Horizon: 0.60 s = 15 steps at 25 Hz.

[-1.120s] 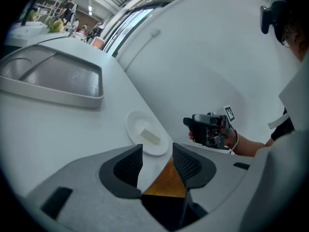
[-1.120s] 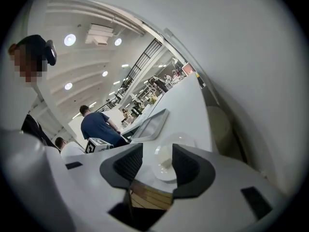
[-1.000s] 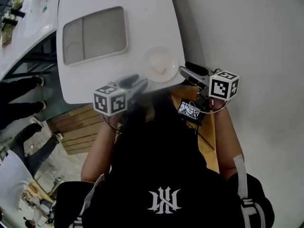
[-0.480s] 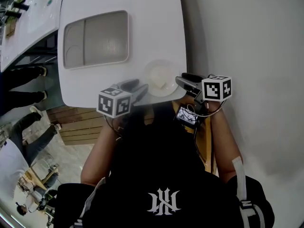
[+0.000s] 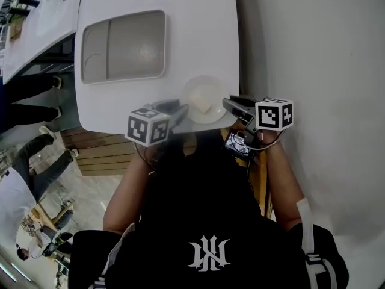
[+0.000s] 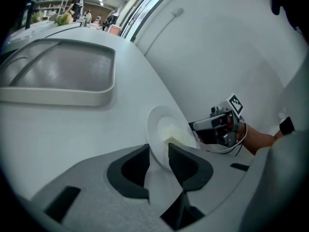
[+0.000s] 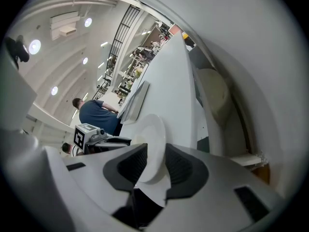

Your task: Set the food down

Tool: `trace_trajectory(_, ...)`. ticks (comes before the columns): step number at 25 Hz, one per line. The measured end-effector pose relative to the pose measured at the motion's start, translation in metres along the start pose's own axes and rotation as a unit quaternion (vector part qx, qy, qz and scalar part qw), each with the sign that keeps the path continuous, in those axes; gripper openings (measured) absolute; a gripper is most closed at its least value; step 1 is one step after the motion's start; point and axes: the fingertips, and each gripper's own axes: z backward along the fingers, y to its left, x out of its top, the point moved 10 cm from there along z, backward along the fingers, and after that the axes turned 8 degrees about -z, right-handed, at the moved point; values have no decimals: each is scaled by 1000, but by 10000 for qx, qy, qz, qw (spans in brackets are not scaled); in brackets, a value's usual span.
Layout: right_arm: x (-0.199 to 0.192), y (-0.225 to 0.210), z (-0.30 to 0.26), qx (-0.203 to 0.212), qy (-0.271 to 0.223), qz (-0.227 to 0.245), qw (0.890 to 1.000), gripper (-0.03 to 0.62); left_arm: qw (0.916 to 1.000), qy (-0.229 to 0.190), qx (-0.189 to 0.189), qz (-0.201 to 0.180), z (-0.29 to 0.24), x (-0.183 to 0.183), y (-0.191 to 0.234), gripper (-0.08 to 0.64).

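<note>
A white plate [image 5: 204,95] with a pale piece of food [image 6: 176,132] lies at the near edge of the white table [image 5: 180,17]. My left gripper [image 5: 179,108] reaches it from the left and my right gripper [image 5: 231,104] from the right. In the left gripper view the plate's rim [image 6: 157,129] stands between the jaws of the left gripper [image 6: 159,151], which are closing. In the right gripper view the opposite rim [image 7: 150,139] runs between the closing jaws of the right gripper [image 7: 155,151]. A little room still shows beside the rim at both.
A grey-white rectangular tray [image 5: 123,77] sits farther back on the table, seen also in the left gripper view [image 6: 58,98]. A curved white wall [image 5: 313,53] runs along the right. People stand on the floor at the left [image 5: 30,95].
Both grippers have moved in toward the plate from either side and now straddle its rim. The plate lies closer to me in the head view.
</note>
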Motion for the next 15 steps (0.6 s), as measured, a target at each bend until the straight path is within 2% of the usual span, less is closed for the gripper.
trace_trajectory(2,2,-8,-1,-72,-8,-128,9999,86,9999,89,65,-15,-4,-1,3,100)
trace_trajectory(4,7,-16,-3,-98,-6,-286,9995,28,9998,140,120,0,-8,0,7,80)
trace_trajectory(7,24,-13,-10,30,-56,-488,9988,21,9998,126,106,76,-5,9,18,58)
trace_trajectory(11,52,13,-27,110,-4,-574,9983,20,9997,-20,64,221,17,25,40,53)
trace_trajectory(15,55,30,-24,370,-65,-656,9971,18,9993,-278,55,248,36,25,36,51)
